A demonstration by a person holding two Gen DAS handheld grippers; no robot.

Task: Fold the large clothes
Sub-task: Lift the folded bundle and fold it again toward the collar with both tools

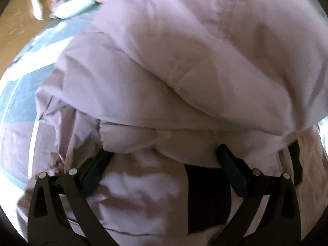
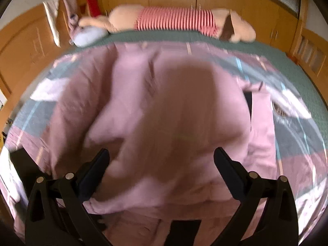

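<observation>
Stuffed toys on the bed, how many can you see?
2: a large plush in a red-striped shirt lying along the far edge, and a small pale blue one at its left end. The pink garment may hide others.

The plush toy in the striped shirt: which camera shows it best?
The right wrist view. There the plush toy lies whole along the far edge of the bed, past the pink jacket. The left wrist view shows only a blurred piece at the top edge.

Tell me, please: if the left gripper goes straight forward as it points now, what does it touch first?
Most likely the puffy pale lilac padded jacket. The left gripper stands open, and a fold of that jacket already fills the space ahead of its fingertips. Blur hides whether they touch.
</observation>
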